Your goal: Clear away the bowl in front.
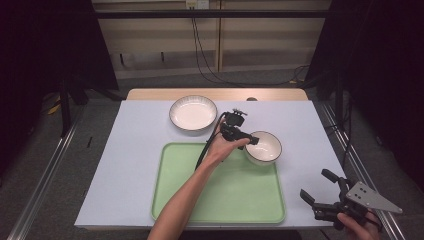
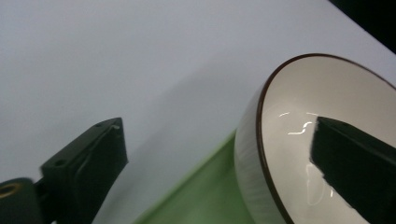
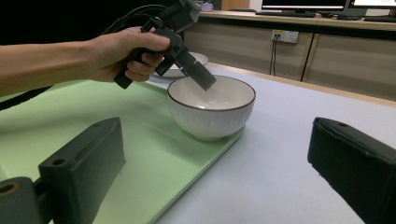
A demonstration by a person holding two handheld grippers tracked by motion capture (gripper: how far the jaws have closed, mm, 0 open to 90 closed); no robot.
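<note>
**Left gripper straddles the bowl's rim at the tray corner**

The left gripper (image 1: 248,141) reaches out over the table with its jaws spread wide across the near wall of the bowl (image 1: 263,147): in the left gripper view one jaw hangs inside the bowl (image 2: 299,140) and the other stands outside, clear of the wall. Nothing is pinched yet. I'd judge this the grasping step, and the next move calls for closing squarely on the rim so the smooth wall doesn't slip or tip.

The bowl (image 3: 211,110) sits upright on the far right corner of the green tray (image 1: 180,200), its side overhanging the tray's edge, and it looks empty. Beyond the tray, a shallow white plate (image 1: 193,113) rests on the white table cover (image 1: 125,165), also bare.

The right gripper (image 1: 322,187) waits low at the table's near right corner, jaws wide apart and holding nothing.
</note>
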